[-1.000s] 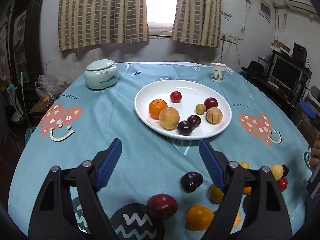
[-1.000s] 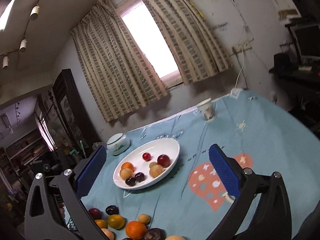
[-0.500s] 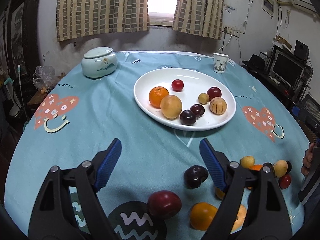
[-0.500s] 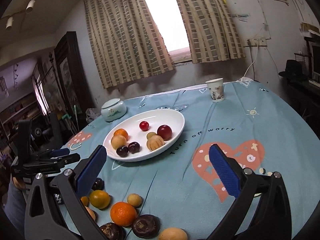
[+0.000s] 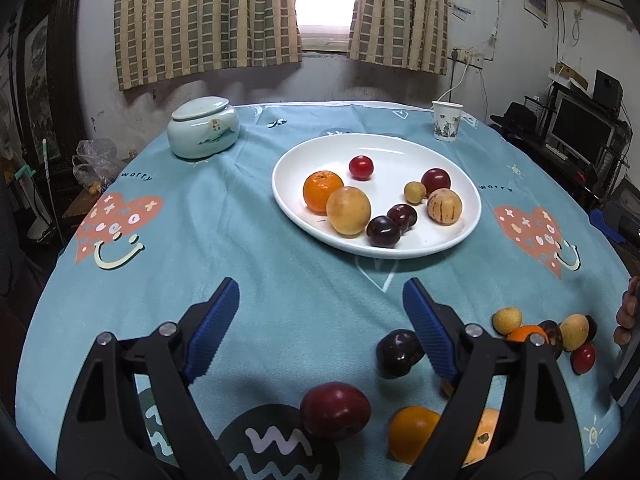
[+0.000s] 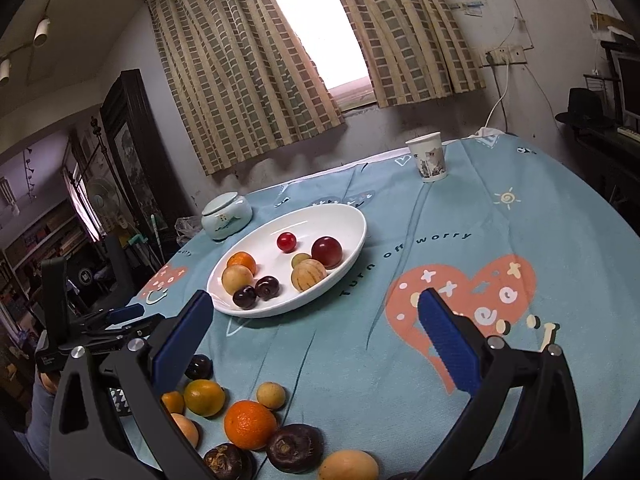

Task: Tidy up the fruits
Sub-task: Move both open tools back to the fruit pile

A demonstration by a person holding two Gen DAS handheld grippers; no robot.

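Both grippers gape empty: lower your left gripper (image 5: 320,320) squarely over the red plum (image 5: 335,410), then close gently; right gripper (image 6: 312,332) waits.

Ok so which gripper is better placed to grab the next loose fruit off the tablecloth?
Left, probably. The open left gripper has a dark purple plum beside its right finger and a round red plum just below. The right gripper, also open, points at bare blue tablecloth, the fruits low to its left.
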